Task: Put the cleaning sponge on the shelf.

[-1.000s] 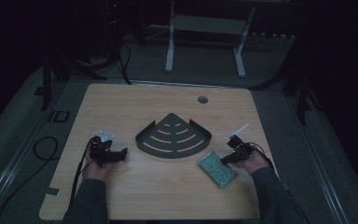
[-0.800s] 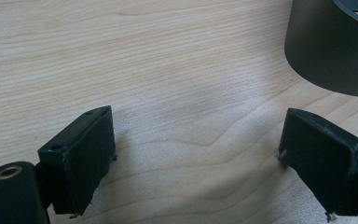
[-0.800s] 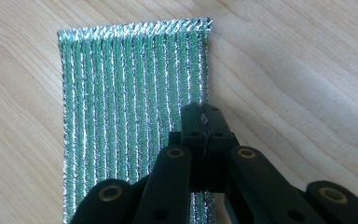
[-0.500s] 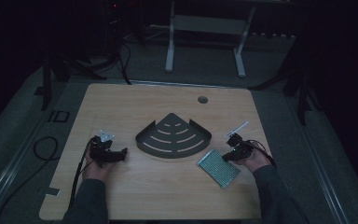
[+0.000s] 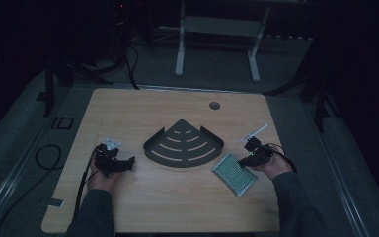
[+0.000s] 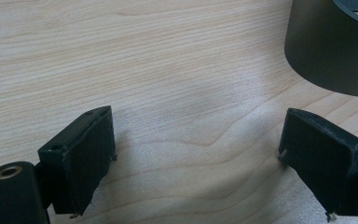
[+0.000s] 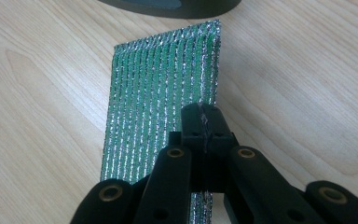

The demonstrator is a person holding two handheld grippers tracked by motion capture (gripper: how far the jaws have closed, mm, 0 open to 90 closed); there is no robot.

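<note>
Down at the bottom of the right gripper view the right tongs (image 7: 204, 122) are pinched tight on the edge of the scrubbing pad (image 7: 161, 88), green with silver threads, a thin grip on its rim, which looks meant for picking the pad up rather than pushing it along. In the high view that pad (image 5: 234, 174) sits right of centre near the bottom, just beside the curved front of the dark corner shelf (image 5: 183, 146), with the right hand (image 5: 271, 165) close behind it. Whether its far end has left the counter (image 5: 177, 207) is hard to judge; the room is dim. Over on the left, the left tongs (image 5: 128, 163) are parked with jaws spread wide over bare wood, gripping nothing, apparently waiting. Farther up, the shelf's dark wall (image 6: 328, 46) is cut off at the upper right of the left gripper view. Beyond the counter, only murky frame legs on the floor.
</note>
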